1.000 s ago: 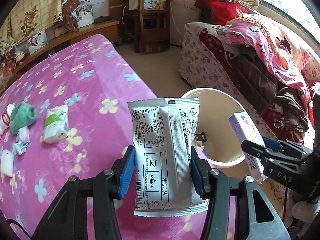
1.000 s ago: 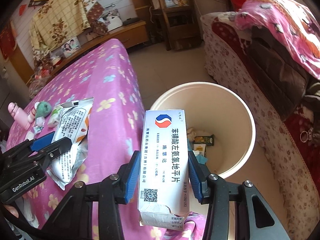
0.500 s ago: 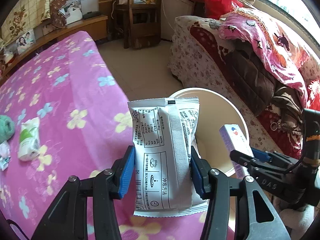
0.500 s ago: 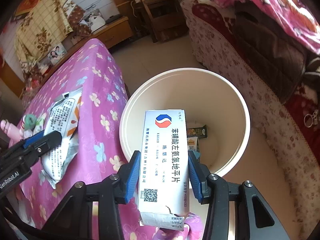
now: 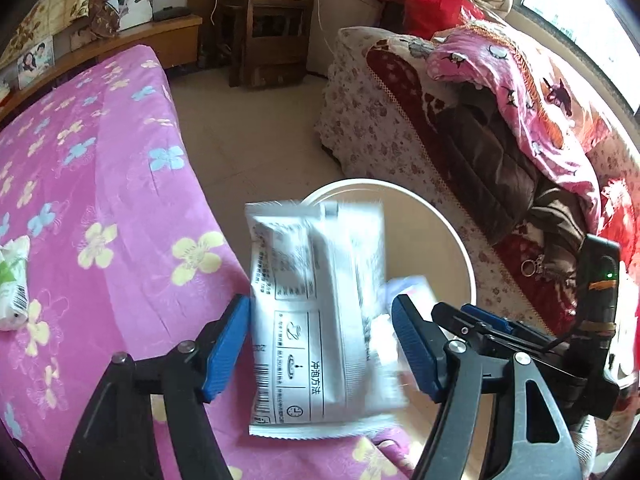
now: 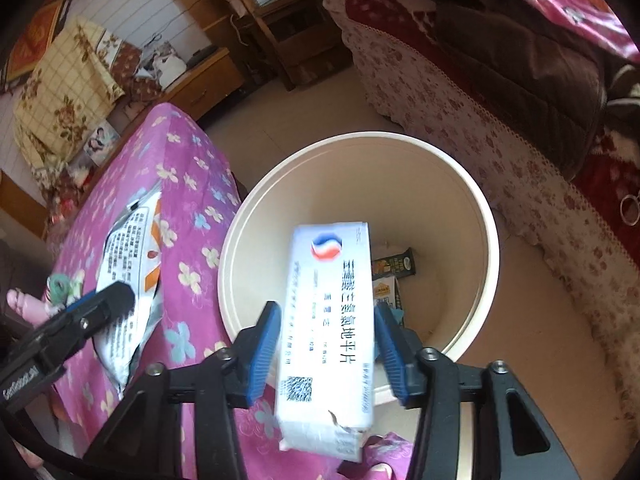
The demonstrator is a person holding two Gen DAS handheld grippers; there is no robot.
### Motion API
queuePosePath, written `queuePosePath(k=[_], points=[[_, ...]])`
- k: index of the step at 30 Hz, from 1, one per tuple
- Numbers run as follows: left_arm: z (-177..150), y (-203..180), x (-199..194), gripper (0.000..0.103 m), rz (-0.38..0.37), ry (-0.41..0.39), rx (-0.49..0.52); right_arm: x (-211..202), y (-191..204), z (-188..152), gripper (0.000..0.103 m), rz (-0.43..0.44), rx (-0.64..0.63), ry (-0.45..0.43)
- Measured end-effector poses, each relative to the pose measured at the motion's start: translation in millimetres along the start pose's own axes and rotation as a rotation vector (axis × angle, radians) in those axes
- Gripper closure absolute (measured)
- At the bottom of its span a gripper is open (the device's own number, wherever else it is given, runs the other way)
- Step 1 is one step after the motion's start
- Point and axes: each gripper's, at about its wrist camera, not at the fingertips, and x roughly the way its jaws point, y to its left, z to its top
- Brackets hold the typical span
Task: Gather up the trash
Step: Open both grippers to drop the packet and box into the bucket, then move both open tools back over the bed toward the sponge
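Holding: cream bin (image 6: 486,216) | contents: dark packet (image 6: 396,266), perhaps more wrappers

Probably a home bedroom: floral bed (image 5: 100,184), blanket-draped sofa (image 5: 460,132).

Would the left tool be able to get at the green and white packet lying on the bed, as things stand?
Probably yes. The left tool is opening and the white sachet between its pads looks blurred, slipping free over the bin. The green and white packet lies in the open on the bedspread.

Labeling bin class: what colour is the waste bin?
Plain cream round plastic waste bin, no pattern; clearest in right wrist view.
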Motion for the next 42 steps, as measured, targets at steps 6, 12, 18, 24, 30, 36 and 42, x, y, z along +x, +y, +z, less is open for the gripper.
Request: queuePosePath(k=[6,12,18,24,30,36,42], points=[[-1,5,-2,0.03,0.001,-0.002,-0.012,-2,-5,-3,0.041,0.015,0.021,-0.007],[-7,10,-13,0.03,0.022,-0.017,-0.001,-5,0,-8,0.041,0.005,0.0,0.002],[-15,17,-26,0.03,0.072,-0.044,0.029,-8,13,-15,0.041,-0.016,-0.048,-0.003],[-24,33,-49,0.03,0.091,-0.071,0.027,-21,27,-17,0.041,-0.037,-0.106,-0.005],[-34,48,-74,0.03,0.125,-0.114,0.029,-47,37,-14,0.041,-0.026,-0.125,-0.035],[-46,70,-101,0.03,0.161,-0.155,0.0,-62,58,-19,0.039,-0.026,-0.164,-0.053],[-63,97,-122,0.03,0.215,-0.174,-0.039,-72,93,-30,0.039,0.014,-0.205,-0.06]])
